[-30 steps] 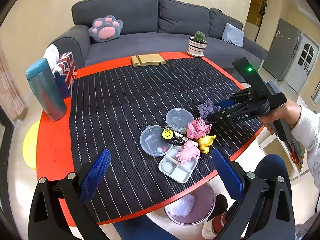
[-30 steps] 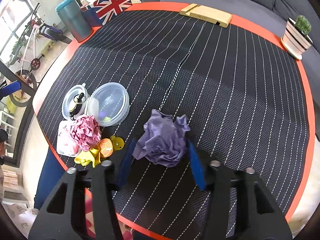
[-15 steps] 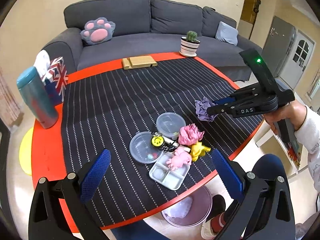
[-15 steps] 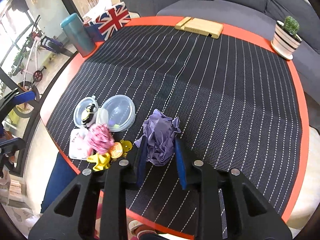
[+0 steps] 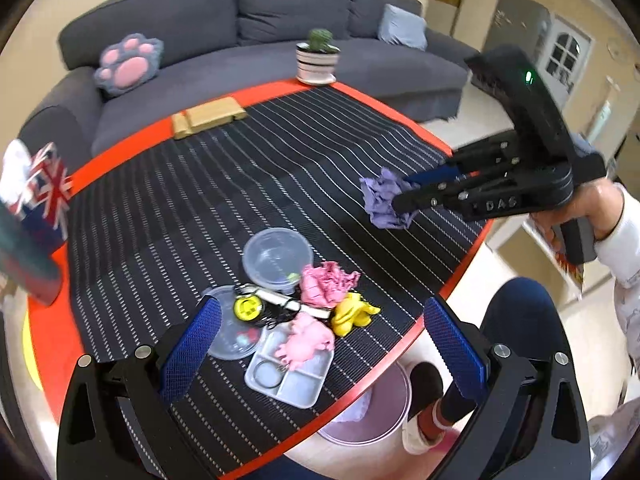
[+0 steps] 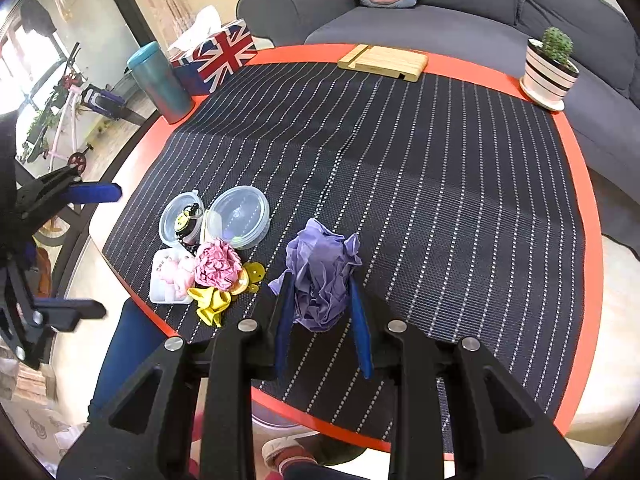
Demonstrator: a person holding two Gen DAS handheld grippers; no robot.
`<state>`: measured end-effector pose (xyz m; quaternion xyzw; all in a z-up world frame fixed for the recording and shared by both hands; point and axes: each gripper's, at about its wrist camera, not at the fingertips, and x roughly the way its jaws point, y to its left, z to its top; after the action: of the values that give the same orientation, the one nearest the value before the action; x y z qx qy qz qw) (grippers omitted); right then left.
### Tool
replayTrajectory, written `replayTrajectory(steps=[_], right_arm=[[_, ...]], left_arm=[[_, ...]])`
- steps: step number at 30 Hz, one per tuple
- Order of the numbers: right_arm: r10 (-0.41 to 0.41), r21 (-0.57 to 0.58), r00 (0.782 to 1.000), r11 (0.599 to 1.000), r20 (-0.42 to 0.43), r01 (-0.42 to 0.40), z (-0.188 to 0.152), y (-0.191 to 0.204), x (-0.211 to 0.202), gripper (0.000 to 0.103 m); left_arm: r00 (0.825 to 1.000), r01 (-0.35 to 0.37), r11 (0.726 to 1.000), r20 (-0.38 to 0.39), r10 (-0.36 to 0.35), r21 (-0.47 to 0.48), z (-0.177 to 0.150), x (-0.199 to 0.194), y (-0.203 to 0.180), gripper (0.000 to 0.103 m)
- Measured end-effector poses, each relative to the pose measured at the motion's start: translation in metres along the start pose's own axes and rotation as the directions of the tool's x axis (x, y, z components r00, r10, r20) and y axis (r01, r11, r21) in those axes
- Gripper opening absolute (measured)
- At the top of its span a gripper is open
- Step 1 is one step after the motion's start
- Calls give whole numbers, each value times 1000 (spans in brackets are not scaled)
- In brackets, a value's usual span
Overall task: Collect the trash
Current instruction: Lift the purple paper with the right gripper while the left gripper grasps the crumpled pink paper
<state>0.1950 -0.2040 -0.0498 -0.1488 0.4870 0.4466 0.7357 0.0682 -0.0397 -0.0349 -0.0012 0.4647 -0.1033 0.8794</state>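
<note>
My right gripper [image 6: 320,300] is shut on a crumpled purple paper ball [image 6: 320,272], holding it just above the striped mat; the left wrist view shows the same purple paper ball [image 5: 384,200] pinched in the right gripper [image 5: 404,192]. A crumpled pink paper ball [image 5: 326,284] lies on the mat among small toys, and the right wrist view shows this pink paper ball [image 6: 216,264] left of the held one. My left gripper [image 5: 320,340] hangs open above the table's near edge, with nothing between its blue pads. A round bin [image 5: 368,412] with white trash inside sits on the floor under the table edge.
Two clear round containers [image 5: 276,256], a yellow smiley keyring [image 5: 248,308], a pink toy [image 5: 308,340] on a white divided tray [image 5: 288,384] and a yellow toy [image 5: 352,314] crowd the near mat. Farther off stand a potted cactus [image 5: 318,58], a wooden stand [image 5: 208,120], a flag tissue box [image 6: 216,56] and a teal tumbler [image 6: 160,80].
The right gripper closed on the purple paper ball and lifted it off the mat. The left gripper drifted sideways and rolled, staying open.
</note>
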Motion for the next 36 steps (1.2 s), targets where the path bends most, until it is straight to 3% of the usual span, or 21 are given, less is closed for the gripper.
replayTrajectory(steps=[6,12,16,21,27,29,36], right_arm=[[-1,13,1000,1000,9,1,-6,-6,-6,27],[2,26,1000,1000,15,-2,-10,-10,-8,27],[3,32,1000,999,17,-4,-12,-12,-8,27],[8,35,1000,999,17,-8,-12,-14,-7,27],[10,33,1000,999,17,-11,-12,-13,-5,27],[10,33,1000,999,16,-10,-12,-13,-5,27],[10,33,1000,999,19,-11,-11,-13,-5,27]], left_arm=[[997,43,998,-62,-41,35,8,24,-5,97],[994,39,998,-108,-33,50,14,49,-4,96],[990,43,998,-134,-37,41,15,61,-1,77],[988,32,999,-152,-25,44,15,68,0,69],[986,29,999,-168,-22,42,13,73,0,52],[985,39,999,-170,-32,36,13,74,1,41],[988,38,999,-152,-34,22,13,71,3,32]])
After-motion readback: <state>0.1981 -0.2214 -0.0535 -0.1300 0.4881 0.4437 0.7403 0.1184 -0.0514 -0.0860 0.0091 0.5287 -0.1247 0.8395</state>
